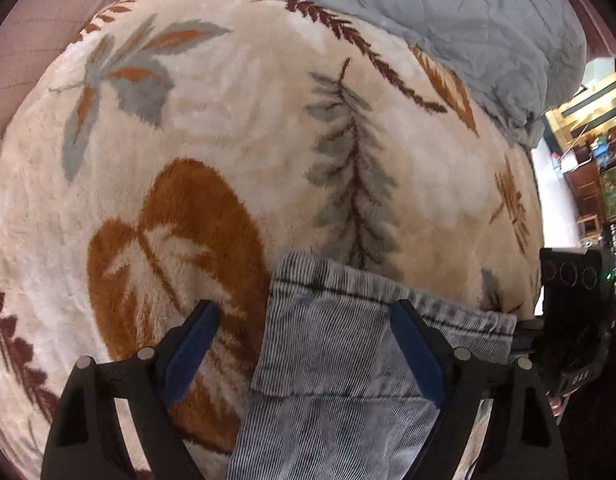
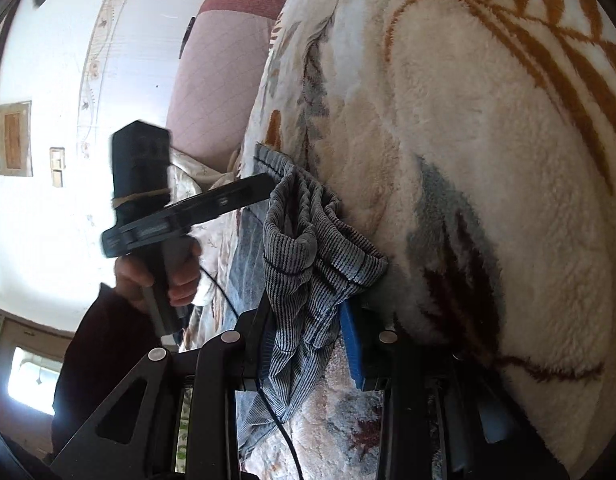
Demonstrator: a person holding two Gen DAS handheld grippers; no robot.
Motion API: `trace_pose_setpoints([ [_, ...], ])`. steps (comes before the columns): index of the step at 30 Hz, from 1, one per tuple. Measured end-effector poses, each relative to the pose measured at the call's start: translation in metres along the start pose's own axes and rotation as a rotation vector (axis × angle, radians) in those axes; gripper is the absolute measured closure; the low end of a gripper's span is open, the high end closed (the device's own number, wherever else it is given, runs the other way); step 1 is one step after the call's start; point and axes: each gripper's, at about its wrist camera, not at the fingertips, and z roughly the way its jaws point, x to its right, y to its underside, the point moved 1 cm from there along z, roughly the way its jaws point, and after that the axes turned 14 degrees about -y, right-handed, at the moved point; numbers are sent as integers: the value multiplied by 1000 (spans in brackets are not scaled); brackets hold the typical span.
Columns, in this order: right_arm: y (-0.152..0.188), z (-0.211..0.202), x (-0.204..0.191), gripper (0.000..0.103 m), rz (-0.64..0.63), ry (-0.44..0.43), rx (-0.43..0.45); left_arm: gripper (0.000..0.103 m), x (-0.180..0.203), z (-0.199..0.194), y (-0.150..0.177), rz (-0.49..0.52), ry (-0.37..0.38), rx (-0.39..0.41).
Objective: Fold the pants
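Grey-blue corduroy pants [image 1: 332, 344] lie on a cream fleece blanket [image 1: 235, 128] with a leaf pattern, one hem end pointing up the bed. My left gripper [image 1: 303, 314] points down over that hem and is open; the pants' left edge lies between its blue pads and the right finger [image 1: 412, 336] is over the cloth. In the right wrist view the pants [image 2: 303, 248] hang bunched off the bed's edge, with my right gripper [image 2: 308, 336] shut on the bunched cloth. A hand [image 2: 179, 264] holds the left gripper [image 2: 263, 184], its tip by the hem.
A grey-blue duvet [image 1: 460, 24] is heaped at the far end of the bed. A padded pink headboard [image 2: 219, 72] and a white wall stand beyond. A patterned rug [image 2: 340, 420] covers the floor below the bed's edge. Wooden furniture [image 1: 588, 168] stands at the right.
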Motion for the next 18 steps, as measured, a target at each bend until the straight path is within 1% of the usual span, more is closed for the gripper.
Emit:
trace_pose_setpoints([
  [1,0,0,0,72,-3,0,-1,14,-1,0,-1,-6,15,6],
  [3,1,2,-4,65,-21,-2,-7,15,-2,0,-2,-16,28,6],
  [4,2,3,-7,63,-32,0,-10,15,-1,0,-1,-14,29,8],
  [6,4,5,-11,58,-64,12,-15,24,4,-3,0,9,42,19],
  [7,5,6,-13,58,-78,23,-18,35,7,-6,1,24,57,22],
  [8,6,7,-14,58,-88,33,-20,35,11,-6,2,38,57,20],
  [10,6,9,-14,58,-97,49,-21,35,16,-6,4,76,25,17],
  [13,8,12,-16,58,-118,69,-17,36,21,-5,5,93,-3,24],
  [14,8,14,-15,58,-123,73,-16,41,21,-5,5,89,-20,34],
  [16,8,15,-17,58,-147,86,-21,47,20,-8,5,99,-56,35],
  [17,9,18,-18,60,-159,97,-23,48,20,-10,6,104,-68,39],
  [18,9,19,-18,65,-168,108,-26,49,24,-13,7,121,-92,42],
])
